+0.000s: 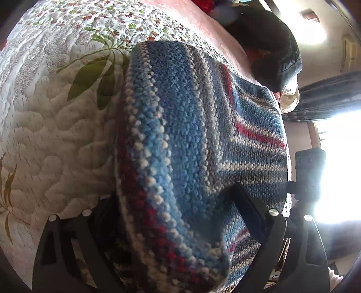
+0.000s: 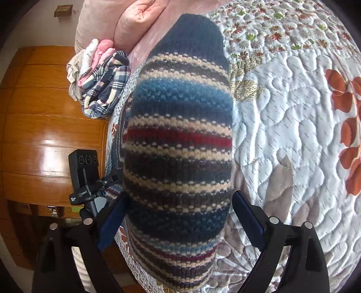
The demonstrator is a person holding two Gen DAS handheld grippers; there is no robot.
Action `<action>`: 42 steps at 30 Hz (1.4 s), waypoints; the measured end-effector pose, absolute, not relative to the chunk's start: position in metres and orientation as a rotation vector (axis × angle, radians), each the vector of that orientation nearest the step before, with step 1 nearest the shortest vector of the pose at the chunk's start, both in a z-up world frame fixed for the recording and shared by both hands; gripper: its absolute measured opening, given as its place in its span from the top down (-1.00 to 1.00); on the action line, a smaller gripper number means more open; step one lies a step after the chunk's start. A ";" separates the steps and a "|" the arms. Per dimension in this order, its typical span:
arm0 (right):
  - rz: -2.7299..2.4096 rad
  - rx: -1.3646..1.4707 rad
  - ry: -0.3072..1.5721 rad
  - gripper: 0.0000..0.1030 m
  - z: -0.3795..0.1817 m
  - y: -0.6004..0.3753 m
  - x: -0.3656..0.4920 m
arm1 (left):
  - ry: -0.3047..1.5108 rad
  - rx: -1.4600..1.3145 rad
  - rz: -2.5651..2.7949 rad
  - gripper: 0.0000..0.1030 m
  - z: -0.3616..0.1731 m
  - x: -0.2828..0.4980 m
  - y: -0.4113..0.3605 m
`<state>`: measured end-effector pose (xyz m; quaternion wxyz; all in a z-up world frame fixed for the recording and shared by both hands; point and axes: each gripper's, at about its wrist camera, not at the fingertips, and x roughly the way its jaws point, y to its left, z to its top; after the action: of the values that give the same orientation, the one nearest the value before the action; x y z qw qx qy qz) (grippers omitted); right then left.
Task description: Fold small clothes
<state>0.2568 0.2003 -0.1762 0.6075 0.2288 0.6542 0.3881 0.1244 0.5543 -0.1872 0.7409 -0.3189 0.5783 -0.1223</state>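
Left wrist view: we see the striped knit garment [image 1: 185, 139] lying on the quilted bed cover [image 1: 56, 139] near the bed's edge, its near fold bunched between the left gripper [image 1: 171, 214] fingers, which hold it. Right wrist view: we see the same garment [image 2: 180, 139] along the bed's edge, between the right gripper [image 2: 180, 216] fingers; they stand wide, both pads apart from the knit. Folded clothes [image 2: 101, 81] are stacked by the pink pillow [image 2: 135, 18].
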 end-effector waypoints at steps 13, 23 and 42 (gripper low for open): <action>0.940 0.466 1.412 -0.19 -0.139 0.180 0.228 | 1.250 -0.634 -0.315 0.13 -0.154 0.106 0.499; 0.949 0.555 1.368 -0.20 -0.113 0.046 0.158 | 1.160 -0.717 -0.478 0.14 -0.113 0.049 0.394; 0.790 0.645 1.462 -0.33 -0.201 -0.030 0.098 | 1.232 -0.693 -0.352 -0.05 -0.184 -0.018 0.338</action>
<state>0.0984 -0.0304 -0.2007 0.6283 0.2815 0.6380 0.3448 -0.0184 0.3384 -0.1839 0.7464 -0.3169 0.5628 -0.1607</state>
